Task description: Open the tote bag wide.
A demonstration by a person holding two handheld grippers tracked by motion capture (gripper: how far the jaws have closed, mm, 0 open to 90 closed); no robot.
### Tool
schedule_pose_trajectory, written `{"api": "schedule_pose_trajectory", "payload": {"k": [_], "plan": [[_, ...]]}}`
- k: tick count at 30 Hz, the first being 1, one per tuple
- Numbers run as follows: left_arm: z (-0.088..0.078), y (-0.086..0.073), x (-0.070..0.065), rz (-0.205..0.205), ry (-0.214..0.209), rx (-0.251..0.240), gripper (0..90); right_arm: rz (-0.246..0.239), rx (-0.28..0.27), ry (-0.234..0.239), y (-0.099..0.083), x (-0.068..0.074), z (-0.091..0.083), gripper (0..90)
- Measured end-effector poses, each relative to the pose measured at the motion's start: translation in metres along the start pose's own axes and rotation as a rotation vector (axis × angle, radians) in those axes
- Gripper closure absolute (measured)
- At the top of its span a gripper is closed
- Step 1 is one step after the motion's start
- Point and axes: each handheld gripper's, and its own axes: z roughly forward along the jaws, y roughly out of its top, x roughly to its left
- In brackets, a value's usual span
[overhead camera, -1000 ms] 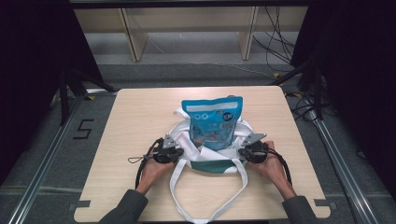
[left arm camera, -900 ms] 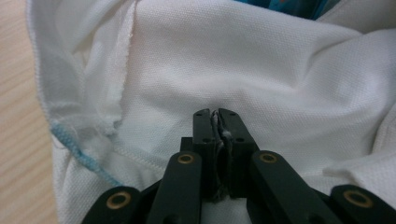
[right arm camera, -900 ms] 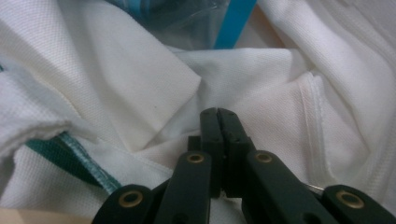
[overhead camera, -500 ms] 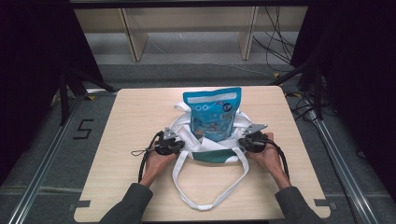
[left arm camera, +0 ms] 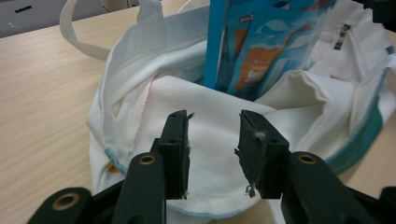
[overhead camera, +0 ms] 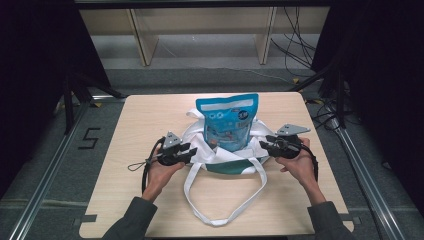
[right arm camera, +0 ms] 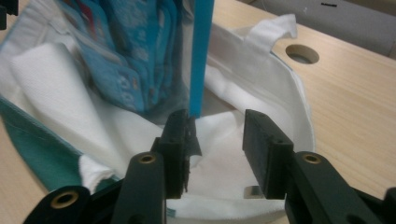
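A white tote bag (overhead camera: 220,156) with a teal band lies in the middle of the wooden table (overhead camera: 145,115). A blue printed pouch (overhead camera: 229,122) stands upright in its mouth. My left gripper (overhead camera: 189,150) is at the bag's left rim and my right gripper (overhead camera: 263,144) at its right rim. Both sets of jaws have just been opening. In the left gripper view the left gripper (left arm camera: 212,149) stands open over the white cloth (left arm camera: 210,112) without pinching it. The right gripper (right arm camera: 217,149) is likewise open, above the bag's cloth (right arm camera: 219,177) and beside the pouch (right arm camera: 135,51).
The bag's long white handle (overhead camera: 225,202) loops toward the table's near edge. A round hole (right arm camera: 302,53) is cut in the tabletop by the bag. Wooden shelving (overhead camera: 200,30) and loose cables (overhead camera: 300,45) lie beyond the far edge. A floor mark (overhead camera: 89,138) sits left of the table.
Both grippers have lifted at the bag's sides and their jaws have come apart, letting go of the cloth. The bag's rim now sits higher around the pouch.
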Motion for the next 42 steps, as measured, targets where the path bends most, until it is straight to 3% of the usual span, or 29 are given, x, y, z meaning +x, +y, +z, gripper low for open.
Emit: {"api": "schedule_pose_trajectory", "payload": {"k": [10, 14, 16, 19, 21, 26, 31, 32, 36, 37, 39, 40, 42], "plan": [[-0.016, -0.008, -0.008, 0.047, -0.003, 0.039, 55.9, -0.030, -0.008, 0.001, 0.002, 0.009, -0.006, 54.1], [-0.022, -0.011, -0.010, 0.040, -0.016, 0.037, 54.0, -0.001, 0.010, 0.017, 0.001, 0.015, -0.009, 52.0], [-0.024, -0.012, -0.011, -0.009, -0.058, 0.026, 52.5, -0.036, -0.003, 0.016, 0.001, 0.015, -0.010, 51.5], [-0.027, -0.013, -0.014, -0.027, -0.069, 0.018, 50.8, -0.021, 0.006, 0.022, 0.000, 0.018, -0.013, 49.8], [-0.030, -0.012, -0.014, -0.003, -0.066, 0.024, 49.8, -0.010, 0.003, 0.028, -0.002, 0.021, -0.016, 49.2], [-0.034, -0.015, -0.018, 0.001, -0.058, 0.030, 47.4, 0.005, 0.006, 0.041, -0.007, 0.027, -0.022, 48.0], [-0.040, -0.020, -0.024, -0.009, -0.089, 0.041, 42.6, -0.002, 0.004, 0.052, -0.013, 0.032, -0.028, 44.4], [-0.041, -0.020, -0.025, -0.007, -0.100, 0.042, 41.8, -0.017, -0.017, 0.047, -0.014, 0.033, -0.028, 44.0], [-0.043, -0.023, -0.031, 0.008, -0.100, 0.065, 38.5, 0.007, -0.003, 0.062, -0.015, 0.039, -0.032, 42.2], [-0.044, -0.024, -0.031, 0.023, -0.102, 0.072, 37.9, -0.014, -0.002, 0.062, -0.015, 0.038, -0.033, 41.6], [-0.044, -0.025, -0.033, 0.017, -0.095, 0.070, 37.0, -0.017, -0.002, 0.061, -0.017, 0.039, -0.033, 40.9], [-0.046, -0.026, -0.035, 0.010, -0.088, 0.065, 36.8, 0.005, 0.007, 0.067, -0.019, 0.042, -0.034, 40.5], [-0.047, -0.028, -0.035, 0.024, -0.091, 0.049, 35.9, -0.014, 0.000, 0.063, -0.021, 0.041, -0.034, 39.8]]}}
